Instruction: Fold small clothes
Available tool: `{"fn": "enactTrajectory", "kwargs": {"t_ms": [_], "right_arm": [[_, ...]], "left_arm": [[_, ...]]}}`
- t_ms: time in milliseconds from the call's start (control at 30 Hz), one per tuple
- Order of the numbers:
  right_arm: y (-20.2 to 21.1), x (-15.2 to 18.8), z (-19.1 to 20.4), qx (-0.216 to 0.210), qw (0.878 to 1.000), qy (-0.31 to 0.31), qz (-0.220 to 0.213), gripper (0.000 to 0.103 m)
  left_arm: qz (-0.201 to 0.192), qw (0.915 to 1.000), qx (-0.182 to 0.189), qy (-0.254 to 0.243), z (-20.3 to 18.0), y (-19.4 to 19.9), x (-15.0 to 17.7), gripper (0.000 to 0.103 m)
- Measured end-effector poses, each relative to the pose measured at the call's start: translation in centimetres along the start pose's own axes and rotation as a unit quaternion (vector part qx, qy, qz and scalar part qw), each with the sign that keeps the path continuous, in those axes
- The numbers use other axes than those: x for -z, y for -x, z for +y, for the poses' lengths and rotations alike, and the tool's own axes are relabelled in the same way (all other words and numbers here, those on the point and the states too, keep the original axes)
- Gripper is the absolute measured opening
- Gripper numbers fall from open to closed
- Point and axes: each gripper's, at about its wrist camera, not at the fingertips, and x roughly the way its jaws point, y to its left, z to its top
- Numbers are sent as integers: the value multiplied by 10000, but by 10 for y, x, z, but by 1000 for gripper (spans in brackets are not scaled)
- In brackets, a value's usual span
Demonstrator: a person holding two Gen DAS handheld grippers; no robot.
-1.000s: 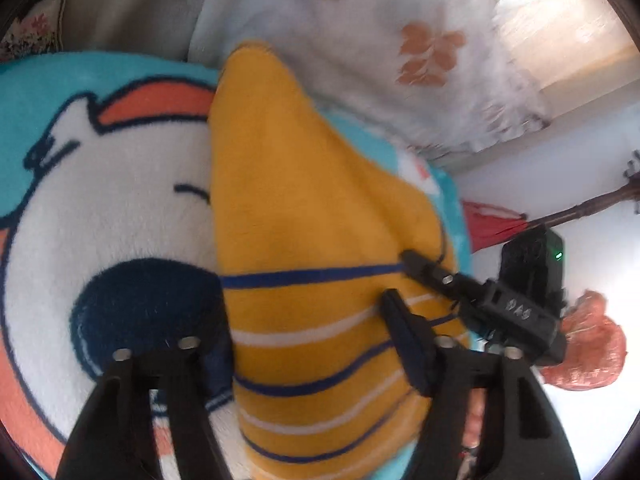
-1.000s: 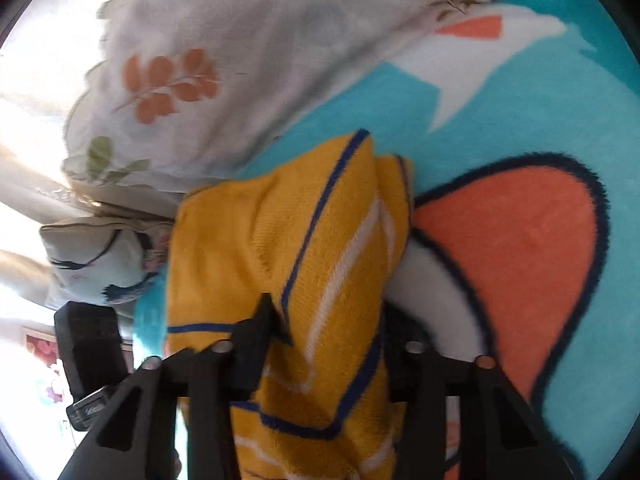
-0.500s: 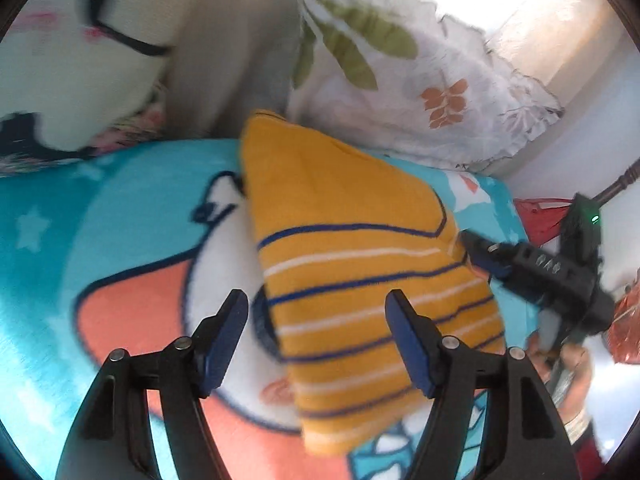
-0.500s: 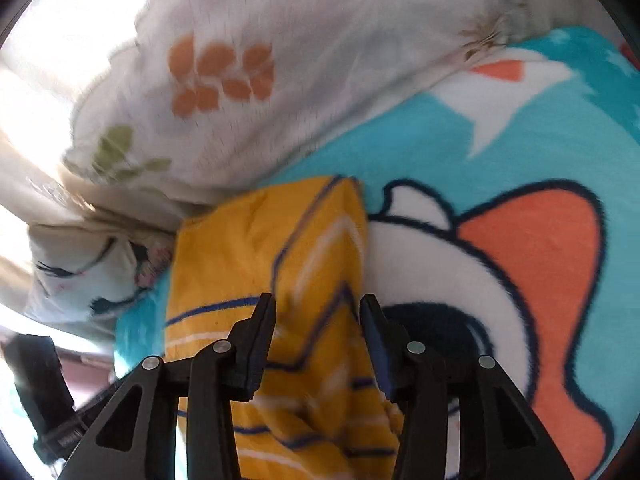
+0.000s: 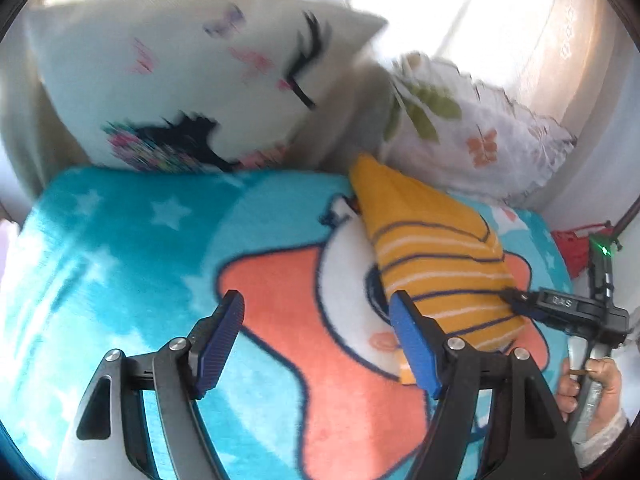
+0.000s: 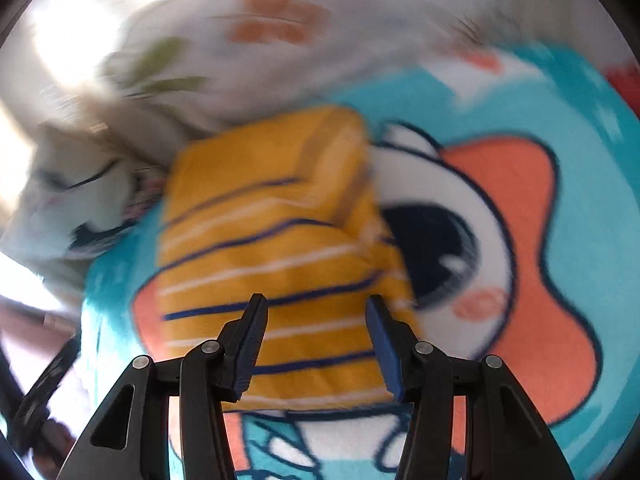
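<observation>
A folded yellow garment with blue and white stripes (image 5: 436, 264) lies on a turquoise cartoon blanket (image 5: 132, 248). In the left wrist view my left gripper (image 5: 316, 340) is open and empty, to the left of the garment, its right finger beside the garment's near edge. My right gripper (image 6: 316, 340) is open and empty, just in front of the garment (image 6: 276, 248), above its near edge. In the left wrist view the right gripper's tip (image 5: 560, 308) shows at the garment's right side. The right wrist view is blurred.
A white cushion with a drawn face (image 5: 192, 88) and a white leaf-print pillow (image 5: 472, 136) stand at the back of the blanket. A red item (image 5: 576, 248) lies beyond the blanket's right edge. A hand (image 5: 592, 388) holds the right gripper.
Both grippers let go of the garment and opened. Both pulled back from it, and the left moved to the left. The garment now lies folded on the blanket.
</observation>
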Motion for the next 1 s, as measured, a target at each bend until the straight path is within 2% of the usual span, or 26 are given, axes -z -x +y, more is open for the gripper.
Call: {"fn": "enactTrajectory", "kwargs": {"t_ms": [67, 133, 267, 400, 467, 633, 767, 867, 1000], "right_arm": [[13, 5, 4, 182, 9997, 116, -120, 56], [23, 13, 15, 371, 9985, 354, -173, 62], [35, 34, 39, 737, 9931, 904, -104, 66], [27, 53, 57, 1141, 9830, 1437, 102, 67], [25, 59, 62, 1090, 9822, 1518, 169, 67], [24, 69, 74, 914, 9777, 1880, 181, 67], [28, 75, 77, 747, 9725, 2203, 156, 67], [39, 84, 73, 645, 9682, 2418, 63, 67], [52, 97, 57, 585, 9639, 2599, 30, 69]], "left_arm": [[-290, 9995, -143, -10, 7, 14, 0, 84], [-551, 9980, -309, -55, 12, 24, -1, 90], [-909, 9946, -459, -204, 16, 37, -1, 92], [-1243, 9914, -357, -192, 19, 52, 2, 94], [-1437, 9885, -468, -113, 18, 60, 2, 98], [-1886, 9716, -1427, 56, 11, 94, 6, 102], [-2095, 9587, -1925, 42, -4, 121, 16, 102], [-2307, 9488, -2158, 46, -22, 142, 27, 103], [-2372, 9467, -2177, 146, -44, 161, 41, 103]]}}
